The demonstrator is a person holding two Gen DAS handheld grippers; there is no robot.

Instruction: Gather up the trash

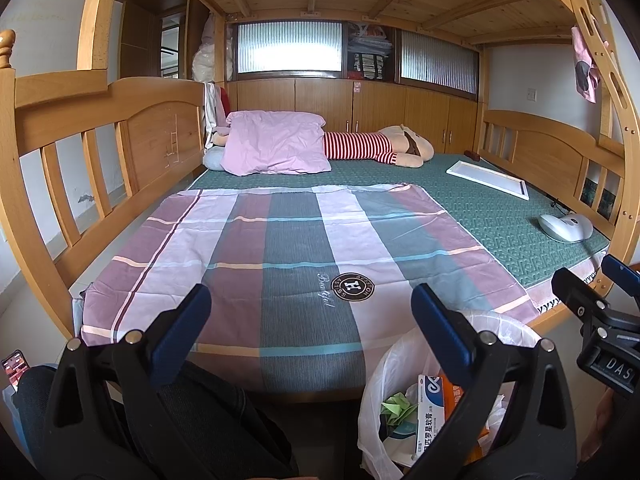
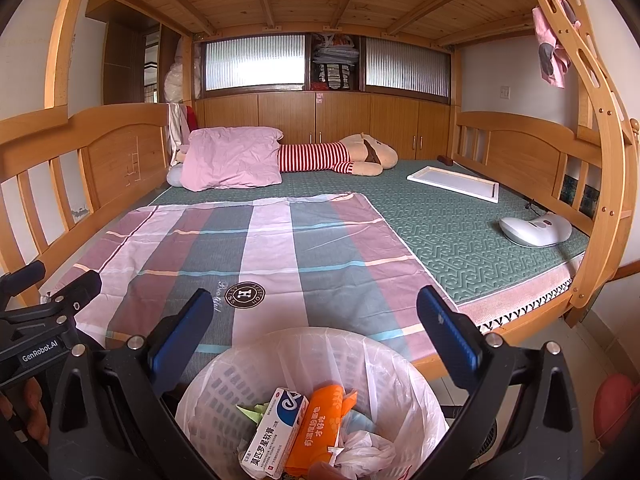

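Both the left tongs [image 1: 310, 320] and right tongs [image 2: 316, 322] gape empty over the lined bin [image 2: 280, 364] of trash [image 2: 316, 428] beside the bed [image 2: 460, 220].

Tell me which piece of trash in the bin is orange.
The flat orange packet with white print, lying in the lined trash bin. Left of it is a white and blue medicine box; the green folded paper lies beyond that.

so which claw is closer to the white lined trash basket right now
Right. The right claw hangs open directly above the white plastic-lined trash basket, the bin centred between its fingers. The left claw is off to the basket's left, over the bed edge, also open.
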